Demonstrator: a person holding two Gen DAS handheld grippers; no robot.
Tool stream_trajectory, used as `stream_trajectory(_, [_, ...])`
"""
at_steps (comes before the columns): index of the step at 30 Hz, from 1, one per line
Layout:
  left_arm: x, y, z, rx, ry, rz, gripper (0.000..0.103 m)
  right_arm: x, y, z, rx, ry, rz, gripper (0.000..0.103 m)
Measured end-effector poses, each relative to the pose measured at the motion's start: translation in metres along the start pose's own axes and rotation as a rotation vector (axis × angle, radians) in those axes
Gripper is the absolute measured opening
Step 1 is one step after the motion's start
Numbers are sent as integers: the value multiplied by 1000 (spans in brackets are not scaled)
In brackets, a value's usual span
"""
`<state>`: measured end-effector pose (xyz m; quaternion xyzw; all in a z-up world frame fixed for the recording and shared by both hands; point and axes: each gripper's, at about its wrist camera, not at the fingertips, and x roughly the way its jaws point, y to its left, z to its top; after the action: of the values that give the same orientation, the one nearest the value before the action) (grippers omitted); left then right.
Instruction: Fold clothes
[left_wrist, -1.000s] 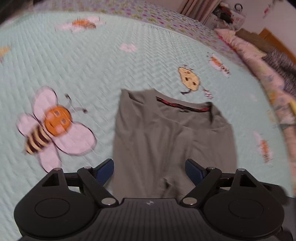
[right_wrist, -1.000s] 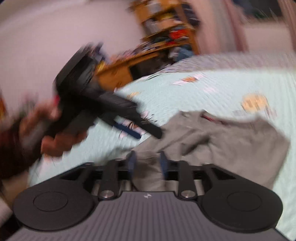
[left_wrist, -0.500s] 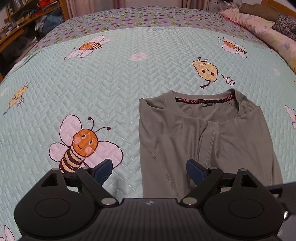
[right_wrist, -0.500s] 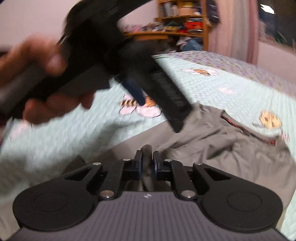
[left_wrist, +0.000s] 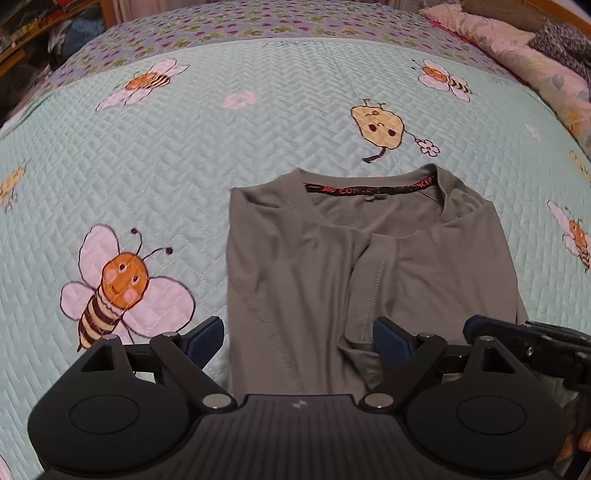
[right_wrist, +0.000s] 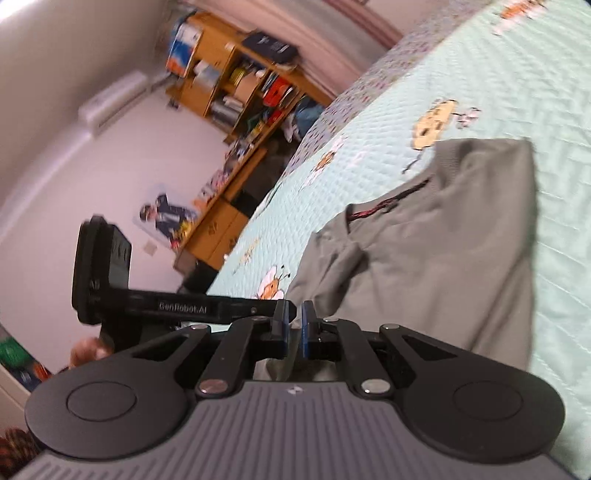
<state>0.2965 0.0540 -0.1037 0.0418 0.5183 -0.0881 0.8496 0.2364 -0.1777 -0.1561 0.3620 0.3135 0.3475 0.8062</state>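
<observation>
Between the wide-apart left hand-held gripper pads lies the grey shirt.

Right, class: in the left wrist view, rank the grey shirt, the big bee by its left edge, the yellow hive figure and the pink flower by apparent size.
1. Grey shirt
2. Big bee, nearer the camera
3. Hive figure
4. Pink flower, farthest, so unsure

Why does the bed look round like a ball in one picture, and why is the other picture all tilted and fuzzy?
Left wrist view: the fisheye lens bends the quilt into a dome; the picture is sharp, and the grey shirt is evenly lit. Right wrist view: the picture is tilted, so the bed slopes, and the bookshelf and shirt edges look smeared and soft.
</observation>
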Motion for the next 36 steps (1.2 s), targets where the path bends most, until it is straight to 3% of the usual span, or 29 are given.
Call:
stream_trajectory(4, [2, -11, 3, 31, 0, 31, 89, -2, -3, 0, 0, -4, 9, 8])
stream_trajectory(14, [4, -17, 4, 83, -14, 81, 91, 6, 27, -11, -198, 70, -61, 13])
stream_trajectory(16, [8, -11, 4, 84, -12, 85, 93, 3, 25, -6, -189, 65, -67, 17])
stream_trajectory(18, [9, 3, 4, 43, -11, 94, 91, -7, 12, 3, -106, 28, -55, 31])
stream_trajectory(20, [3, 21, 0, -16, -34, 70, 91, -20, -3, 10, -37, 2, -40, 38])
stream_trajectory(25, [-20, 54, -29, -100, -91, -6, 91, -47, -20, 15, 58, -16, 3, 40])
stream_trajectory(28, [-29, 50, -45, -99, -105, -103, 92, -45, -10, 11, 44, 14, 66, 41])
stream_trajectory(31, [-26, 42, -47, -100, -107, -107, 91, -33, -12, 12, 88, 31, 83, 48])
stream_trajectory(33, [-29, 43, -42, -140, -129, -173, 91, -25, -11, 17, 58, 30, 39, 50])
stream_trajectory(36, [-37, 40, -35, -176, -180, -302, 92, -10, -10, 25, 62, 52, 59, 50])
